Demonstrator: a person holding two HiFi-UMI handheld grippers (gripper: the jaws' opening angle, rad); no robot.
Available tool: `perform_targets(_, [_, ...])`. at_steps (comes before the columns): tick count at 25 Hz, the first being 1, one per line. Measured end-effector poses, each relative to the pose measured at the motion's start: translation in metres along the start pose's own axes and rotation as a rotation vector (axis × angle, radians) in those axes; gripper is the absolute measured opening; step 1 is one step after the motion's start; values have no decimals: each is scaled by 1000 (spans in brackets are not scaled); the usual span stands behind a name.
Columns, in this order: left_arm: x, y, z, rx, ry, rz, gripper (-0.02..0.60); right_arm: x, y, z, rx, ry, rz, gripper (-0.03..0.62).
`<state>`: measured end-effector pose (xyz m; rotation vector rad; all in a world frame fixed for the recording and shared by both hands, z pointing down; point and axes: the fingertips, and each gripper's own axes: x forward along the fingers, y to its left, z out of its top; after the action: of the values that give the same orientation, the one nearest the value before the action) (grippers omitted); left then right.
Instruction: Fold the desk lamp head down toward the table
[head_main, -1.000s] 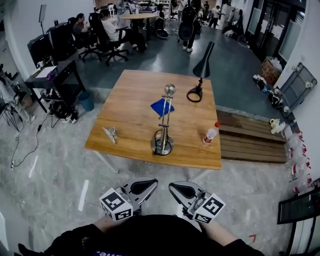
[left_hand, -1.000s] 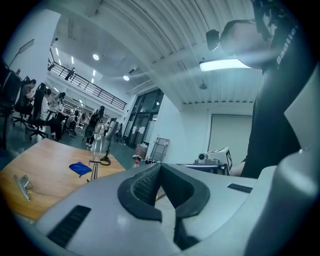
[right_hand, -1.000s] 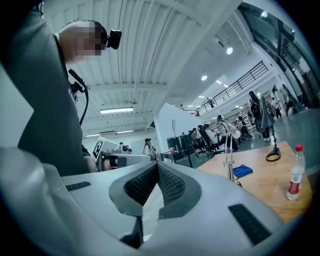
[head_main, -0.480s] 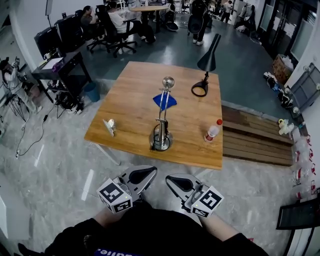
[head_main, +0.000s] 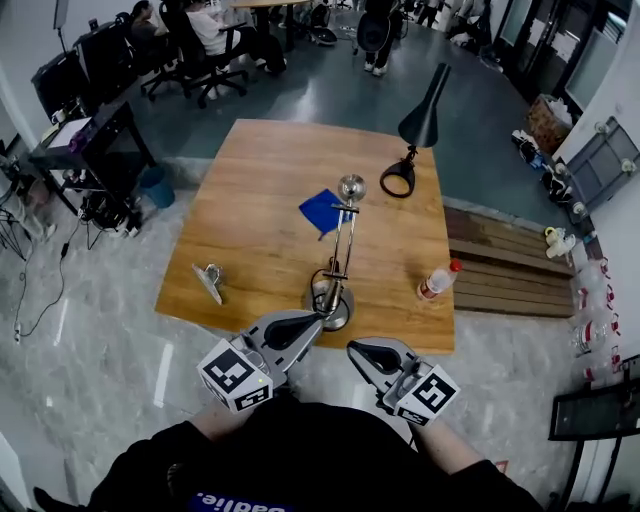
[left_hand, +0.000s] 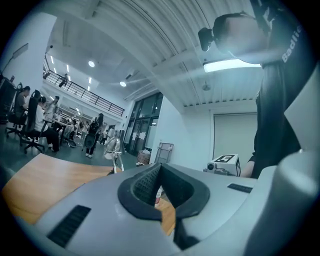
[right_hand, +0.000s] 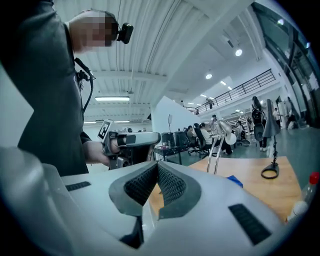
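Change since 1 second ago: the person has walked up to the bench (head_main: 250, 190). Its near edge, then well ahead of both claws, now lies just beyond them. In the head view the left claw (head_main: 300, 326) overlaps the base of the silver desk lamp (head_main: 338, 245); whether they touch, I cannot tell.

Claw state: the left claw is clenched with nothing between its pads. The right claw (head_main: 368, 354) is also clenched and empty. The 2 point level, toward the lamp.

Task item: the silver lamp stands near the near edge at 12 o'clock, arm upright, lamp head (head_main: 351, 187) up. A black desk lamp (head_main: 418, 120) stands at 1 o'clock by the far edge, shade raised.

Judgement: this is approach only and no folding has begun. The silver lamp is in reach, so it is the likely target. A claw must open before it can take the head.

Containers:
- 1 red-capped bottle (head_main: 438, 282) lies at 3 o'clock of the lamp base, contents not readable.
- 1 blue bin (head_main: 157, 187) sits on the floor at 9 o'clock of the bench, inside not visible.
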<state>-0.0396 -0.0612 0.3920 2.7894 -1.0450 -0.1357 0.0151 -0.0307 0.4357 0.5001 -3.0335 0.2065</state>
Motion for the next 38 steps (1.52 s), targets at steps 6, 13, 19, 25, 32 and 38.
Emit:
perform_targets(6, [17,54,13,-11,13,-93,8,43,-41,6,-18,19,-97,6])
perform_targets(13, [56,90,13,-54,43,-70,8,42,-87,-7,13,39,-104,6])
perform_targets(19, [78,117,-3,-102,111,-19,9,41,-123,-25,17,72,-62,6])
perform_targets(25, [97,139,-19,-107,167,23,11,48,-149,-57,44,124,-17,59])
perform_targets(32, [114,154,-22,-159,218,30,67,64,-163,-80,49,184,52,123])
perform_targets(38, [126,153,-26,-193,247,-21,84,84,-157,-97,-1,221,90,127])
